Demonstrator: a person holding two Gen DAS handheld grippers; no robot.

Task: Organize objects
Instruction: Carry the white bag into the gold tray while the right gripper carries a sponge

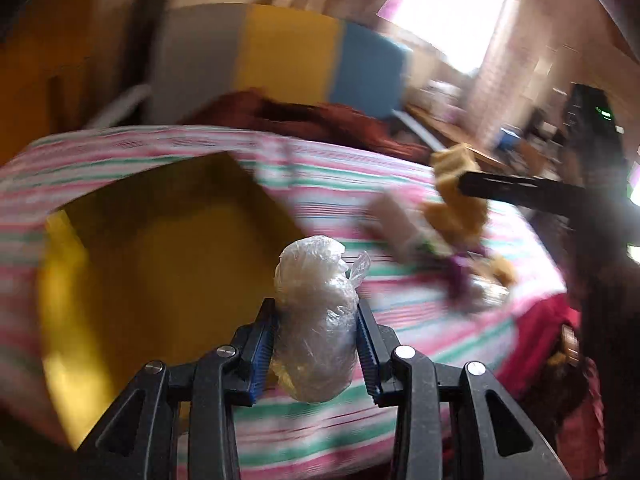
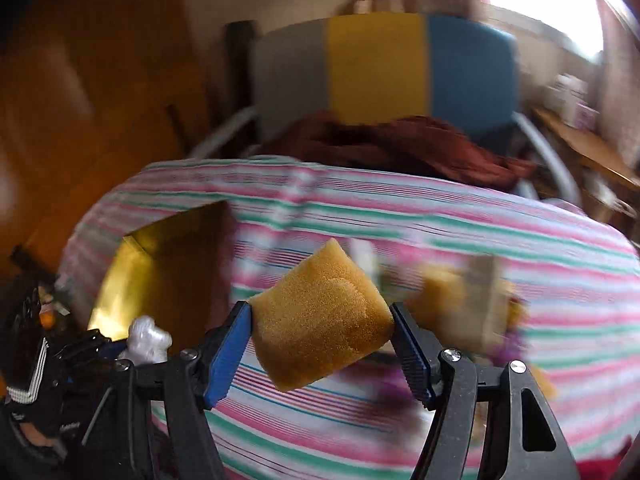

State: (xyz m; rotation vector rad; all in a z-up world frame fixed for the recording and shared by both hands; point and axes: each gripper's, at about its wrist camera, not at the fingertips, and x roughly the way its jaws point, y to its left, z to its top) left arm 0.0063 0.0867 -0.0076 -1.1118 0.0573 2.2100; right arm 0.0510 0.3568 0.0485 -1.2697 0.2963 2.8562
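Crinkled clear plastic is filling the space between the blue pads of the left gripper (image 1: 316,344), which is clenching a small wrapped bundle (image 1: 316,320) firmly from both sides, the bundle standing upright and poking out past the fingertips. The right gripper (image 2: 320,344) is grasping an orange-yellow sponge (image 2: 322,320), its pads pressing into the sponge's two ends while the block is sitting tilted between them. Just beyond and to the left of both grippers, a yellow box (image 1: 160,264) is lying open on the striped pink, green and white cloth (image 1: 400,192); its walls and floor are showing bare, though motion blur is hiding the nearest corner. Ahead and to the right of the right gripper, a blurred heap of leftover things (image 2: 468,304), including another sponge-coloured piece and something purple, is resting on the cloth, too smeared to tell apart. In the left wrist view the sponge is also appearing to the right, held up above that heap. Farther off, a dark red cloth (image 2: 400,144) is bunching at the cloth's far edge, and behind it a grey, yellow and blue chair back (image 2: 380,64) is standing.
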